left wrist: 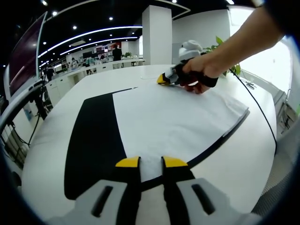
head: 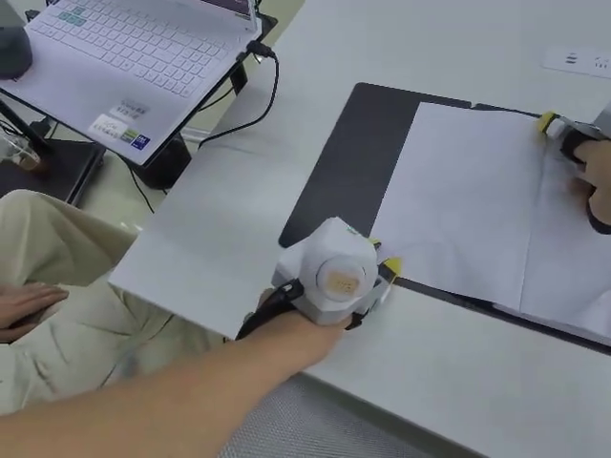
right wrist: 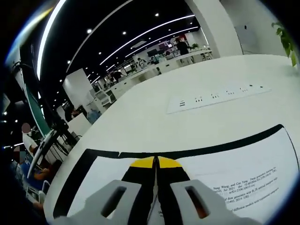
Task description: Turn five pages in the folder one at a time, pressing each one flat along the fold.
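The folder (head: 348, 167) lies open on the table (head: 286, 124). The left gripper (left wrist: 151, 162), jaws a sliver apart and seemingly empty, sits at the near edge of its page (head: 468, 205). With the right gripper (right wrist: 154, 163) closed tight at the fold's far end, a lift could buckle the sheet.

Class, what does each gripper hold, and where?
Left gripper: nothing; jaws apart over the page's near edge. Right gripper: jaws shut at the page's far edge; whether they pinch it cannot be told.
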A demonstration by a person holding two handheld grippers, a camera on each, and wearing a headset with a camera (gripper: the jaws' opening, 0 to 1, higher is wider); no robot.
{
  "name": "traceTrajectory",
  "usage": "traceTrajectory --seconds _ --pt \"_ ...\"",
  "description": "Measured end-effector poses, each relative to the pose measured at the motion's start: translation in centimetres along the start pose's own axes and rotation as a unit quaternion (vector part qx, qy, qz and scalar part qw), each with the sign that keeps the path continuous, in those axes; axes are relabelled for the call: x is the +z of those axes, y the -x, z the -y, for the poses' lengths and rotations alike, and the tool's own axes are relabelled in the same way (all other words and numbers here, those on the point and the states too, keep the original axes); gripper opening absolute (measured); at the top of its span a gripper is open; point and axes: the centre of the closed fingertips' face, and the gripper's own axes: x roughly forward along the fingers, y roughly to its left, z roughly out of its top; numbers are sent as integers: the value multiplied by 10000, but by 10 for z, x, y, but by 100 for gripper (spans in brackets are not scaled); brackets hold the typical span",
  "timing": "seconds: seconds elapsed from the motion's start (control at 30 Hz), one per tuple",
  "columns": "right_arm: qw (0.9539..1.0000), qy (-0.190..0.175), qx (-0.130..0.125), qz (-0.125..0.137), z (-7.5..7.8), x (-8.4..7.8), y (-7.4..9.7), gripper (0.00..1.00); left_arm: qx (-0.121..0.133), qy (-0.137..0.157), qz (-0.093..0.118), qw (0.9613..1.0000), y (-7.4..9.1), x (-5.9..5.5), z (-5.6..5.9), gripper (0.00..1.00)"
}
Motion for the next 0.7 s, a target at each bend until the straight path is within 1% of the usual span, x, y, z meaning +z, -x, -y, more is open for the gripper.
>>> traceTrajectory --seconds 0.07,0.1,0.3,0.4,0.47,0.53,0.7 --pt "10000 48 3 -1 -1 -1 2 0 8 13 3 10000 0 0 0 15" --pt "9999 138 11 -26 -2 -2 4 0 9 11 6 10000 0 0 0 15" --pt "9998 197 77 -60 -4 -7 10 0 9 19 9 10000 -1 0 -1 15" --pt "9994 289 160 -66 -8 -13 18 0 12 34 8 10000 -1 0 -1 15" --pt "9995 267 192 -33 -9 -16 23 0 13 36 13 10000 -1 0 -1 15" --pt "9993 277 238 -12 -14 -21 32 0 11 27 16 10000 -2 -1 -1 15" --pt "9988 351 337 -71 -19 -29 42 0 9 21 16 10000 -2 -1 0 16"
